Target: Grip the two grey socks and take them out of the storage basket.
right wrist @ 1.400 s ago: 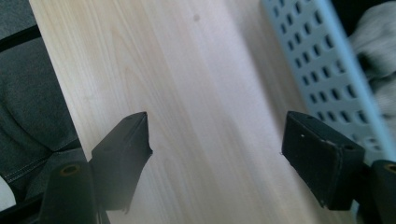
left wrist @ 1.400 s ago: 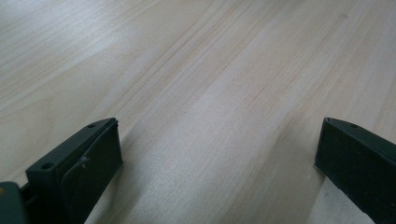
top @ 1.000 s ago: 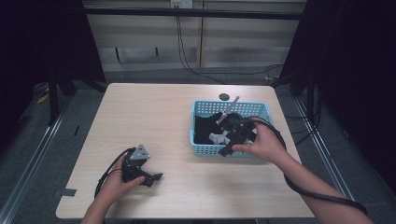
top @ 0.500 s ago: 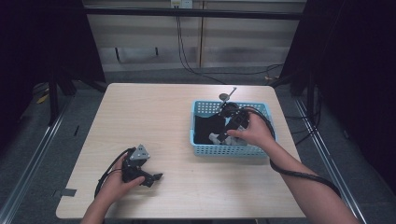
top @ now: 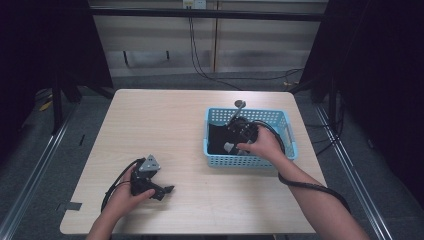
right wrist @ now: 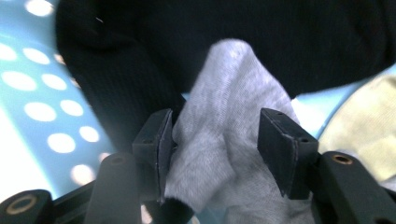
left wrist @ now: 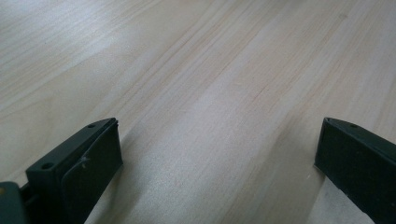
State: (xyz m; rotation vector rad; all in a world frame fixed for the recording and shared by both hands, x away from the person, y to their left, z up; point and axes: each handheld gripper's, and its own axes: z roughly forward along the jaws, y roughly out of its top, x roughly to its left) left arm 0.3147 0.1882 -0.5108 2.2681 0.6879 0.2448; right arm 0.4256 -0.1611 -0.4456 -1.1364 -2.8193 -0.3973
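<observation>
A light blue perforated basket stands right of the table's middle. Inside lie a black garment, a grey sock and a pale yellow cloth. My right gripper reaches down into the basket, its jaws on either side of the grey sock. The jaws have just been closing; the left pad touches the fabric and the right pad stands just clear of it. In the high view the right gripper sits low in the basket under the hand. My left gripper rests open on the table, nothing between its jaws.
A small dark round object with a stem leans at the basket's far rim. Cables trail from both grippers. Bare wooden tabletop spreads left of the basket. The table's edges drop to a dark floor with metal rails.
The right hand has sunk deeper into the basket and shifted toward its front left. Its jaws have narrowed around the grey sock. The left hand has stayed still.
</observation>
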